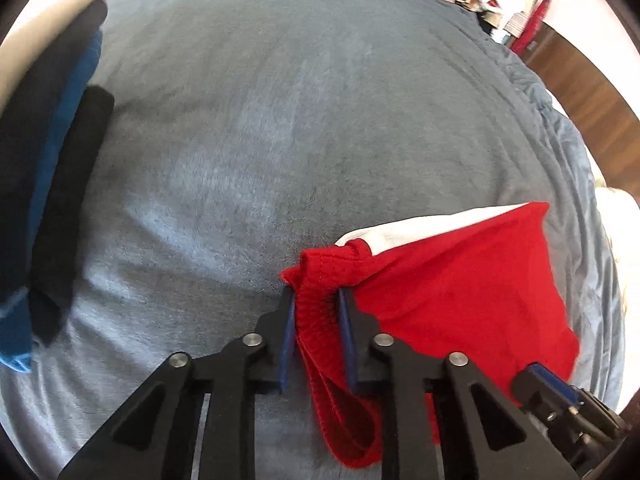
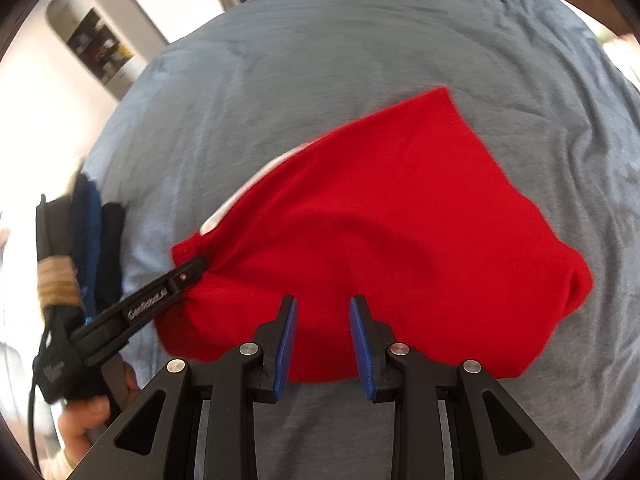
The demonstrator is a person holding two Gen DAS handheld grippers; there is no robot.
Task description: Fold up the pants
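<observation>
With only the left gripper (image 1: 317,300) pinching the red cotton pants (image 2: 380,240) at their bunched waistband and the right gripper (image 2: 322,308) spread empty just near of them, they could slip or drag crooked across the grey-blue bedspread (image 1: 280,120).

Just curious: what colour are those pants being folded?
Bright red pants, with a white part along one edge; the right wrist view shows them best.
</observation>
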